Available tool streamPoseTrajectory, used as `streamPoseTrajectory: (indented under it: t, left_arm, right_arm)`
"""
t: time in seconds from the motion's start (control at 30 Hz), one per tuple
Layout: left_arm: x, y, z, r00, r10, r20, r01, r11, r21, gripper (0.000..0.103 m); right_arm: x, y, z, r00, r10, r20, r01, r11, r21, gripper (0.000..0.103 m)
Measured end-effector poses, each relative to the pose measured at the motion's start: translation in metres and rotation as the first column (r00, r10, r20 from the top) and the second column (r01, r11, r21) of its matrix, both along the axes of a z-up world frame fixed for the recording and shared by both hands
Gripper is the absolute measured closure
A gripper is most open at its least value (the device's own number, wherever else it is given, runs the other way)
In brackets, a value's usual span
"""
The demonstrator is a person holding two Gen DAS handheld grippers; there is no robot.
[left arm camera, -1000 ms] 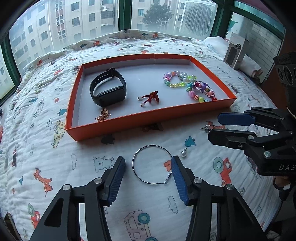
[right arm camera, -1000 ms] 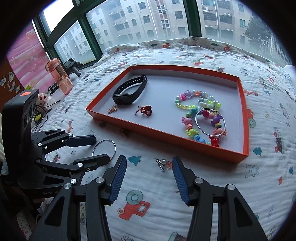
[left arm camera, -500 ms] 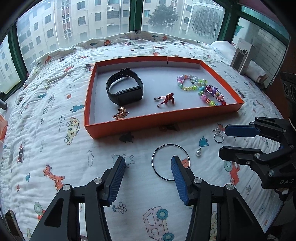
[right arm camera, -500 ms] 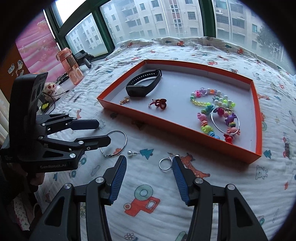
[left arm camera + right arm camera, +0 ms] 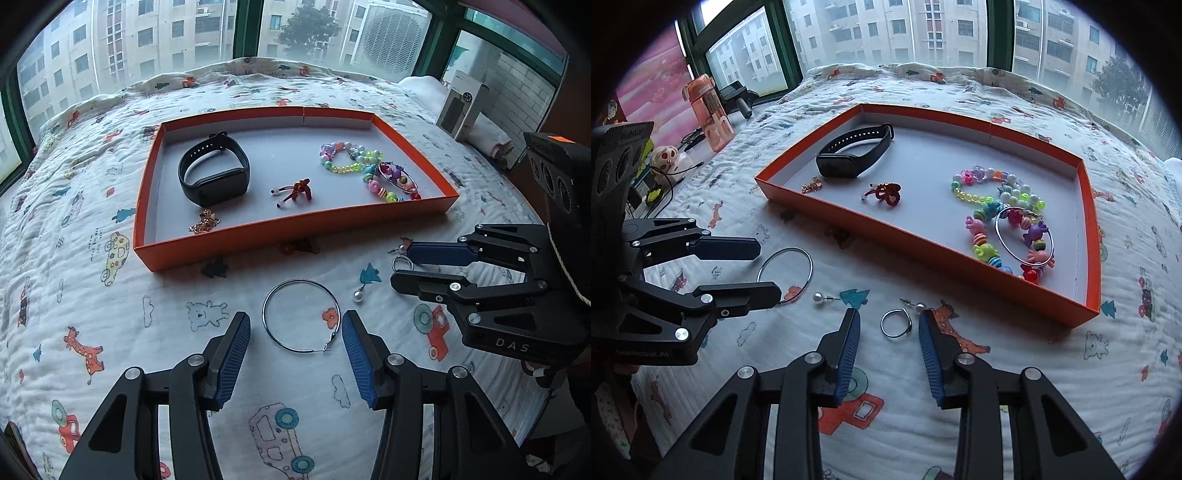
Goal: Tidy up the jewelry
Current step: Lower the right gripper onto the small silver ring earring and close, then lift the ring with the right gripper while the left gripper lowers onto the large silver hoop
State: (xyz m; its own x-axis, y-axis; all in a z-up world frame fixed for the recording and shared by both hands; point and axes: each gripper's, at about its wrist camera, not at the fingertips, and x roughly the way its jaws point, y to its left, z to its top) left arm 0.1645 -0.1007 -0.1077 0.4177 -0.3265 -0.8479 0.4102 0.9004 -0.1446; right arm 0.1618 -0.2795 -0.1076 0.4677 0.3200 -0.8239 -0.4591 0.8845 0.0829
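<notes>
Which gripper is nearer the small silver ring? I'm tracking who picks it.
Right. The right gripper brackets the small silver ring, closing; the left gripper straddles the large hoop instead.

Pink bottle (image 5: 710, 110) beside the window (image 5: 746, 59), cartoon-print quilt (image 5: 960, 88)

You get soft, even daylight via rear windows (image 5: 155, 48); faint shadows, sharp focus, heavy fisheye warp w/ dark corners.

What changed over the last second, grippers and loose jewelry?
The right gripper shifted to bracket the small ring, and its jaws are closing around it, not yet pressing. The left gripper re-centered on the large hoop, open as before. Tray contents and the pearl stud stayed put.
</notes>
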Motion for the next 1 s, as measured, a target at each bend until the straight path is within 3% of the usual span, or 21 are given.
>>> streamPoseTrajectory:
  t: [0.2, 0.4, 0.87, 1.0]
  left_arm:
    - [-0.002, -0.009, -0.003, 0.999, -0.045, -0.005, 0.045, 0.999, 0.001, 0.046]
    - [0.001, -0.016, -0.006, 0.998, -0.061, 0.012, 0.061, 0.998, 0.028, 0.046]
    - [0.002, -0.018, -0.008, 0.996, -0.079, 0.032, 0.076, 0.993, 0.087, 0.046]
    - [0.002, -0.019, -0.009, 0.996, -0.08, 0.04, 0.076, 0.992, 0.098, 0.046]
  right_arm:
    - [-0.002, 0.004, 0.0, 0.999, 0.016, 0.03, -0.014, 0.997, -0.078, 0.085]
    - [-0.002, 0.0, 0.0, 1.0, 0.002, 0.023, -0.001, 0.998, -0.061, 0.09]
    - [-0.005, -0.006, 0.0, 1.0, 0.006, 0.01, -0.005, 1.0, -0.018, 0.09]
    - [-0.004, -0.009, 0.0, 1.0, -0.002, 0.0, 0.002, 1.0, 0.001, 0.085]
